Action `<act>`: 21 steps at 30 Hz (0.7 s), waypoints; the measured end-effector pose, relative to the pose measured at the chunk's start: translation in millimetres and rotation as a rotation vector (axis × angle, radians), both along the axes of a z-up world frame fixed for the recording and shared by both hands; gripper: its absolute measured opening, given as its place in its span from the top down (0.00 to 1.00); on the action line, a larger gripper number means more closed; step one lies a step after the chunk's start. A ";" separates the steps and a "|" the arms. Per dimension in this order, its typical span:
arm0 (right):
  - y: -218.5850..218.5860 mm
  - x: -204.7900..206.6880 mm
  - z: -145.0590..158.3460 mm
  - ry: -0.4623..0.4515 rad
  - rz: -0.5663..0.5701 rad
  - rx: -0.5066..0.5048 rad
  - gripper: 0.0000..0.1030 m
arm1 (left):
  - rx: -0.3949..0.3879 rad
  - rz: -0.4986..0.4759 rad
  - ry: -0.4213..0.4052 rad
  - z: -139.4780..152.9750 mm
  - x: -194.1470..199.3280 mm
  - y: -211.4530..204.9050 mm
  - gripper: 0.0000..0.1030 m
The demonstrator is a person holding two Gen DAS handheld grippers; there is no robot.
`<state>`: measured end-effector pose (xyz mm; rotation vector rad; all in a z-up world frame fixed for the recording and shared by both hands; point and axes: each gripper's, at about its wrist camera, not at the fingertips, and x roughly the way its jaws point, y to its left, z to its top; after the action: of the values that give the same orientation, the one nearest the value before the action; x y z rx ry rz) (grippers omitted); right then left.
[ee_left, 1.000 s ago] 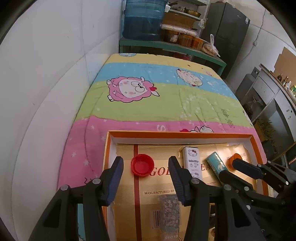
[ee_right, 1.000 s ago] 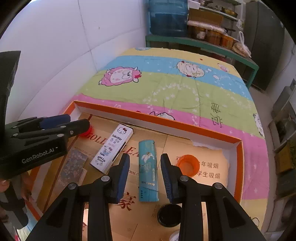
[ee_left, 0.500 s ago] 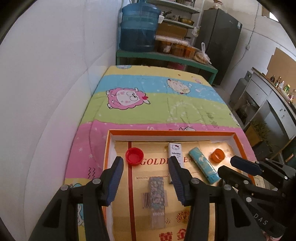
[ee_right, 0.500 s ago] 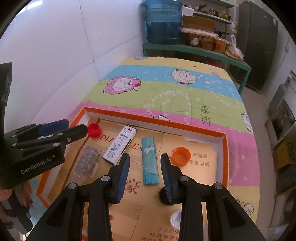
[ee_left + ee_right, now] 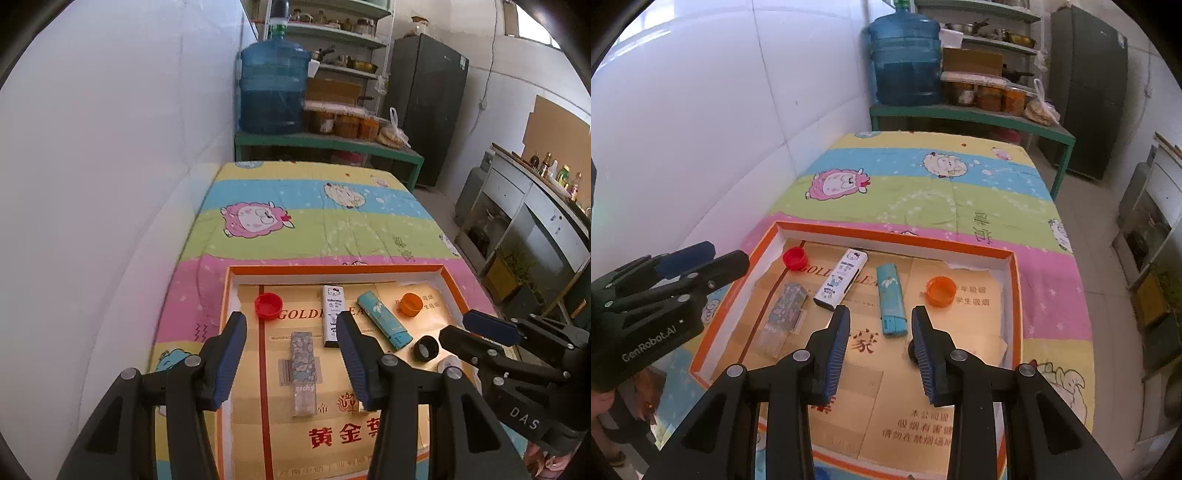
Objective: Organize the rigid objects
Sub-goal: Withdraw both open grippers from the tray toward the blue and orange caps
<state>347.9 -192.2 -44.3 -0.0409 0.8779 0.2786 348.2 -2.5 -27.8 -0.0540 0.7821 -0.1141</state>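
Note:
An orange-rimmed shallow box (image 5: 332, 268) (image 5: 894, 236) lined with cardboard lies on the bed. In it lie a red cap (image 5: 268, 305) (image 5: 795, 257), a white Hello Kitty box (image 5: 332, 310) (image 5: 841, 277), a teal lighter-shaped box (image 5: 384, 319) (image 5: 891, 300), an orange cap (image 5: 411, 304) (image 5: 940, 291), a patterned flat pack (image 5: 303, 365) (image 5: 783, 314), a black ring cap (image 5: 426, 349) and a white cap (image 5: 447, 365). My left gripper (image 5: 291, 350) (image 5: 701, 258) is open and empty above the patterned pack. My right gripper (image 5: 880, 343) (image 5: 469, 332) is open and empty, above the teal box's near end.
The bed has a striped cartoon-sheep sheet (image 5: 314, 221) and sits against a white wall on the left. A green shelf with a blue water jug (image 5: 273, 92) and jars stands at the far end. Cabinets (image 5: 535, 221) line the right side.
Both grippers have pulled back and up from the box, so more of the box and room shows. Both stay open and empty; the objects have not moved.

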 end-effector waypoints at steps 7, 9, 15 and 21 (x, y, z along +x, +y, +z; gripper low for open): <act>-4.3 -24.8 7.1 -0.021 -0.014 0.020 0.52 | 0.007 -0.009 -0.016 2.9 -21.5 -1.3 0.51; -3.8 -33.7 9.1 -0.025 -0.017 0.022 0.52 | 0.019 -0.010 -0.026 4.2 -27.9 -2.5 0.51; -0.5 -58.8 14.3 -0.052 -0.016 0.009 0.50 | 0.030 -0.020 -0.055 8.9 -53.3 -3.1 0.51; -2.3 -74.8 17.6 -0.059 -0.024 0.014 0.50 | 0.043 -0.032 -0.066 11.6 -73.6 -6.4 0.51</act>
<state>273.1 -194.5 -26.6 -0.0255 0.8169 0.2600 274.5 -8.9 -16.2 0.0033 0.7193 -0.1291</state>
